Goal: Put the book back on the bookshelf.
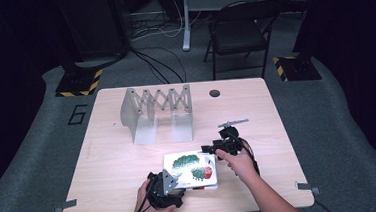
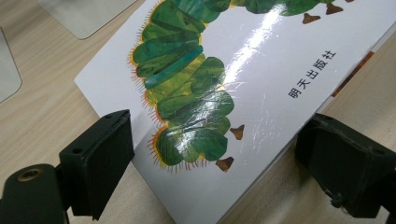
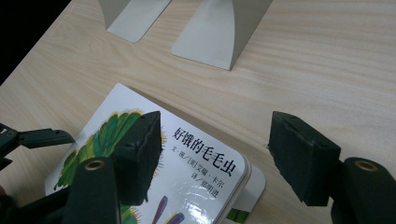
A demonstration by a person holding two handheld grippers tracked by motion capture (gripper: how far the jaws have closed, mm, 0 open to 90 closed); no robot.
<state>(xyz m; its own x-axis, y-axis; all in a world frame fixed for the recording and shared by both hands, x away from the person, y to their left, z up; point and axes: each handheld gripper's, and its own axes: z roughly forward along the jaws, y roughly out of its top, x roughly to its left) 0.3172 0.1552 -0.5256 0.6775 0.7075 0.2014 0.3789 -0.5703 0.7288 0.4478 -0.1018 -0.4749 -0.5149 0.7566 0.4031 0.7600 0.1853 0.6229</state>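
A picture book (image 1: pixel 190 170) lies near the table's (image 1: pixel 114 156) front edge; the left tool (image 2: pixel 212 165) and right tool (image 3: pixel 215 158) both gape open astride its corners.

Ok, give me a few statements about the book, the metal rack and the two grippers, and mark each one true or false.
1. The book lies flat on the table with its caterpillar cover facing up. True.
2. The book stands upright in the grey rack. False: it lies on the table nearer the person, apart from the rack.
3. The left gripper has its jaws spread on either side of a corner of the book. True.
4. The right gripper is clamped shut on the book. False: its jaws stand wide apart over the book's edge.
5. A folding chair stands on the floor beyond the table. True.
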